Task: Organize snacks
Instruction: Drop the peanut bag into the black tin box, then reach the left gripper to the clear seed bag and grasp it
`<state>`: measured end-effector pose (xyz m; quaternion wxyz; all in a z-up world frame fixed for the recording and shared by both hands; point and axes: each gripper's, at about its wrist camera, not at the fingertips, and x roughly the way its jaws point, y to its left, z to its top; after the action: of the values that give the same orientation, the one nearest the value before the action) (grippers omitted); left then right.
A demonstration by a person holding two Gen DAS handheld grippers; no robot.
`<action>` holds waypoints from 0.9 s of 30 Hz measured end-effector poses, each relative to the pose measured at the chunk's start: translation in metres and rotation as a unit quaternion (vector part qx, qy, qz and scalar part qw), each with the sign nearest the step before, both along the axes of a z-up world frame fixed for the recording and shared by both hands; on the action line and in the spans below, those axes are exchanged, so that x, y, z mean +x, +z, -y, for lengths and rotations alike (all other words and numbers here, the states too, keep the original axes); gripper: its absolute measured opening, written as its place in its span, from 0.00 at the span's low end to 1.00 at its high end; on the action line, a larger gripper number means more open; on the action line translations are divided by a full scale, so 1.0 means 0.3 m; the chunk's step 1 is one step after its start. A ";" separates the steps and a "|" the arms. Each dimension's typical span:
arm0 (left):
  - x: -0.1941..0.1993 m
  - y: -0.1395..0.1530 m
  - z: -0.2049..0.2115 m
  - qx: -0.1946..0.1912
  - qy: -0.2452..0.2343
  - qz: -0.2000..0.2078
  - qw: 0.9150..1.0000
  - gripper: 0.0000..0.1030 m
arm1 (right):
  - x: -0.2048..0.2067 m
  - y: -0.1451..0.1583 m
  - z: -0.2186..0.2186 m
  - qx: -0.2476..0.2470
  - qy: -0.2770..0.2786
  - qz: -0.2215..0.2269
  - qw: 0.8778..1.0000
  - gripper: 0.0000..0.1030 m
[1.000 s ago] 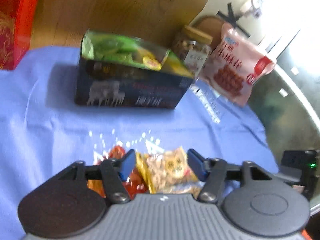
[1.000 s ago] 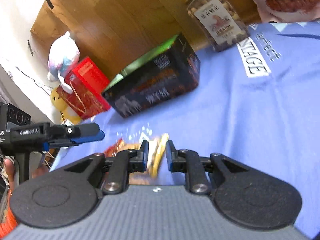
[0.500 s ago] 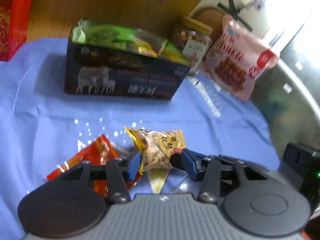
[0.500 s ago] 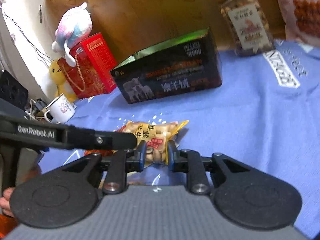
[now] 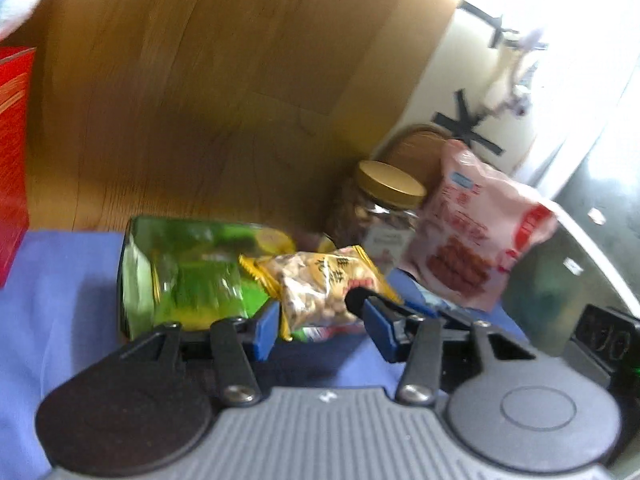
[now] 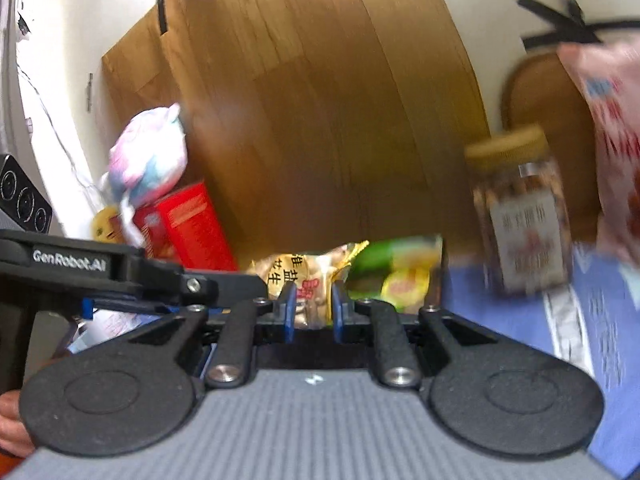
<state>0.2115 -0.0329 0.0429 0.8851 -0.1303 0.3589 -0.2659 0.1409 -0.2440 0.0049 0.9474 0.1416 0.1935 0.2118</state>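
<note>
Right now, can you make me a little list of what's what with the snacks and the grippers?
held snack: peanut packet, yellow-edged, up off the cloth
holder: right gripper, shut on the peanut packet
left gripper: open, straddling the packet, not squeezing
snack box: dark, open top, green packets inside, just behind the packet
nut jar: gold lid, upright
pink bag: standing beside the jar
cloth: blue

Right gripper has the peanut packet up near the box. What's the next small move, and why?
Probably carry the peanut packet a little further over the open box, then open the right gripper. The packet is clamped and lifted, with the box's green packets just behind it.
</note>
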 end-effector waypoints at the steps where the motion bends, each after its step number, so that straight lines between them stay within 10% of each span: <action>1: 0.036 -0.017 0.008 0.008 0.007 -0.003 1.000 0.53 | 0.033 0.004 -0.004 -0.006 -0.004 0.002 1.000 0.28; 5: 0.120 -0.084 -0.005 0.026 0.036 -0.030 0.999 0.58 | 0.100 -0.020 -0.019 -0.093 -0.065 0.028 0.993 0.40; 13: -0.070 -0.059 -0.105 -0.002 0.032 -0.009 0.999 0.58 | -0.090 -0.079 0.094 0.007 -0.036 -0.015 0.999 0.39; 27: -0.534 -0.222 -0.147 -0.004 -0.037 -0.082 0.996 0.60 | -0.432 -0.221 0.084 0.031 0.007 -0.127 0.991 0.39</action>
<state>0.0513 0.0111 -0.0236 0.8415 -0.1421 0.4338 -0.2888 0.0112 -0.2693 -0.0614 0.9089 0.1954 0.3065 0.2043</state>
